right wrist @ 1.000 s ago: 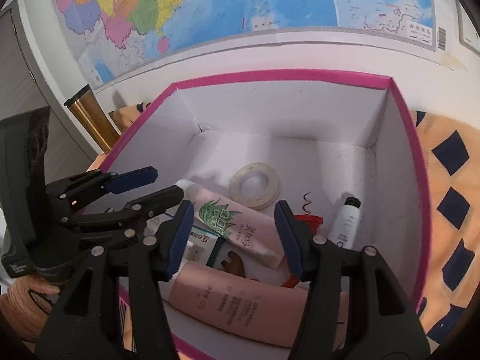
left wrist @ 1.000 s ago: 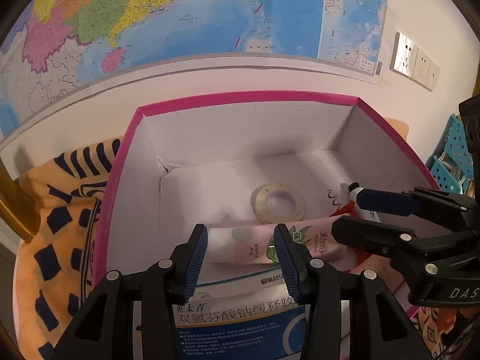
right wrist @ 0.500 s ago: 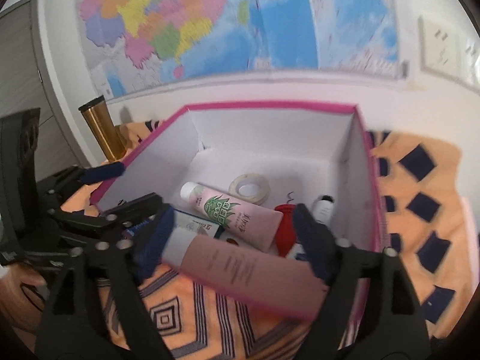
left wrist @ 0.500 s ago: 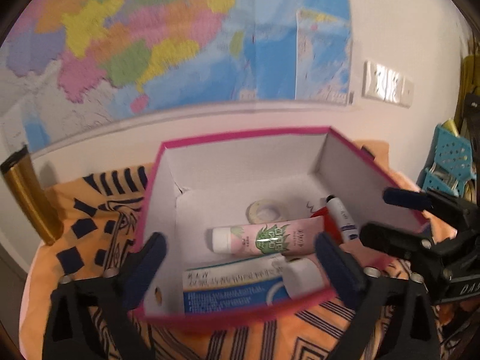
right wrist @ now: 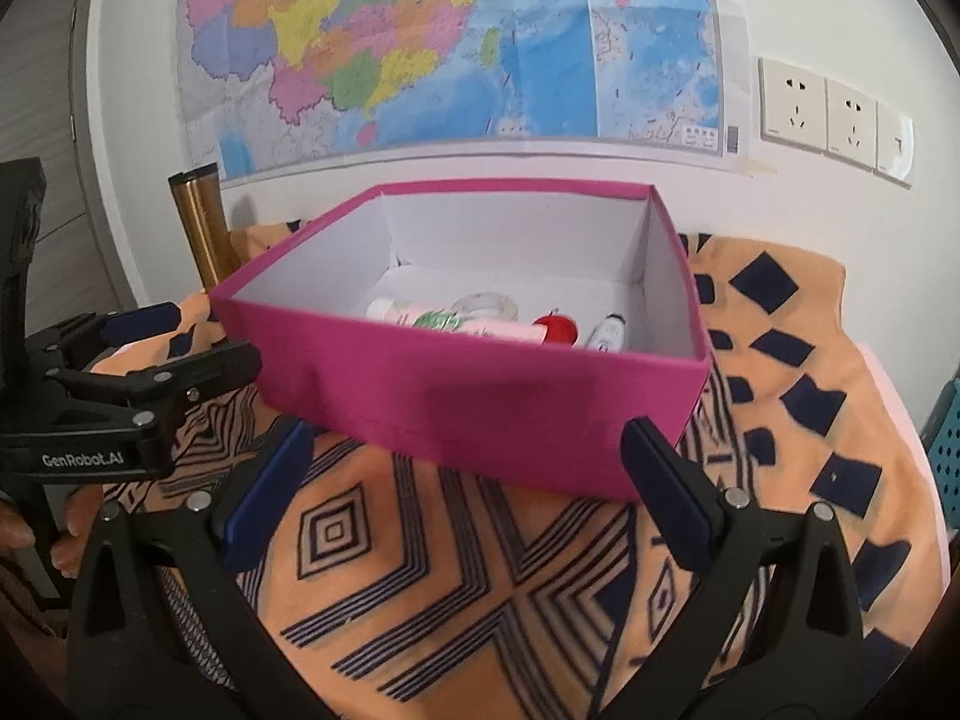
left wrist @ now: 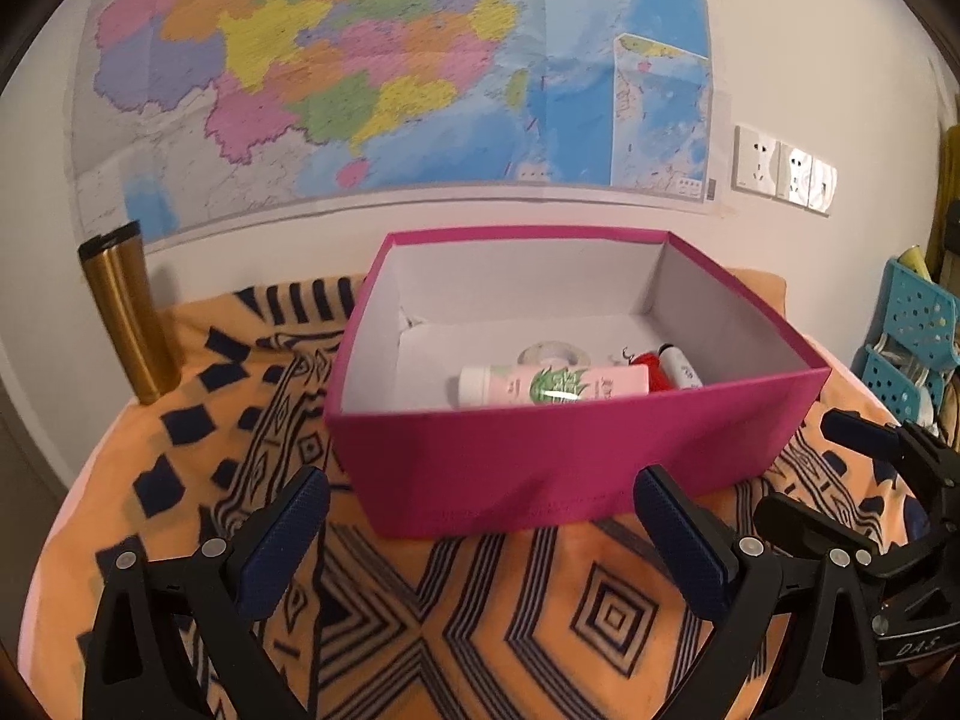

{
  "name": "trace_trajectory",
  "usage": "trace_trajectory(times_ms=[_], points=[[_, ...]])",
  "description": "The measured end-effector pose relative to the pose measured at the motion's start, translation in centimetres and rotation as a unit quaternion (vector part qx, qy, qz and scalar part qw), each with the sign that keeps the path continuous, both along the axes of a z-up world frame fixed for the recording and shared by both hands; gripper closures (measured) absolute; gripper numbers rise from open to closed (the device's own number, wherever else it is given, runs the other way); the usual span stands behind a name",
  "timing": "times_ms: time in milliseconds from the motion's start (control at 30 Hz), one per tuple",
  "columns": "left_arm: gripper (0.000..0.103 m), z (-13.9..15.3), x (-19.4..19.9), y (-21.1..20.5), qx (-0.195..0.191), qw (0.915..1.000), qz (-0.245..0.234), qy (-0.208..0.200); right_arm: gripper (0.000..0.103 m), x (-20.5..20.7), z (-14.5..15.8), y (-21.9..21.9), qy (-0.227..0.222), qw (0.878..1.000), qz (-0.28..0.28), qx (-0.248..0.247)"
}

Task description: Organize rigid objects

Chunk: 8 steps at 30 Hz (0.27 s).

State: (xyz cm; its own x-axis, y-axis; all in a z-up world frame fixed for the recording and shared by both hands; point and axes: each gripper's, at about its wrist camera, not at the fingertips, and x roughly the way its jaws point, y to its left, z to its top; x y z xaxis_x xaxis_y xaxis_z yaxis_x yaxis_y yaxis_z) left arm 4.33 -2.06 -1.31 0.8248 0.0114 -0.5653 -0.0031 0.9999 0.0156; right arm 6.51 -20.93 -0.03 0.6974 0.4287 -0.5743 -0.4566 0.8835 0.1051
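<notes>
Magenta cardboard, white inside: I see one open rectangular box (left wrist: 576, 462) resting on my bench, which is covered by an orange cloth with dark blue diamonds and stripes (left wrist: 456, 618). Inside it I count four things: one pink tube printed with green leaves (left wrist: 558, 385) lying on its side, one clear roll of tape (left wrist: 549, 355) behind it, one red item (left wrist: 651, 367) I cannot identify, and one small white bottle with a black cap (left wrist: 681, 367) at the right. The writing on the tube is too blurred to read. One gold metal tumbler (left wrist: 129, 312) stands upright at the far left, near the wall. One coloured wall map (left wrist: 390, 72) hangs above, with three white wall sockets (right wrist: 834, 114) beside it. My left gripper (left wrist: 480, 540) hovers level in front of the box, jaws wide, holding nothing; "GenRobot.AI" reads on its side in the right view. My right gripper (right wrist: 468, 492) sits likewise, jaws wide and empty.
</notes>
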Motion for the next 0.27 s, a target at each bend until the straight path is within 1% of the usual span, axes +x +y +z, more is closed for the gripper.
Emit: trace_trajectory(times_ms=[100, 200, 267], points=[[0.0, -0.4, -0.6, 0.0, 0.014, 0.9997, 0.019, -0.002, 0.001, -0.4, -0.3, 0.3, 0.004, 1.0, 0.001, -0.002], [0.0, -1.0, -1.2, 0.0, 0.013, 0.9998, 0.015, 0.005, 0.001, -0.7, -0.5, 0.6, 0.008, 1.0, 0.003, -0.003], [0.0, -1.3, -1.5, -0.2, 0.021, 0.9997, 0.012, 0.008, 0.001, -0.9, -0.6, 0.8, 0.01, 1.0, 0.005, -0.004]])
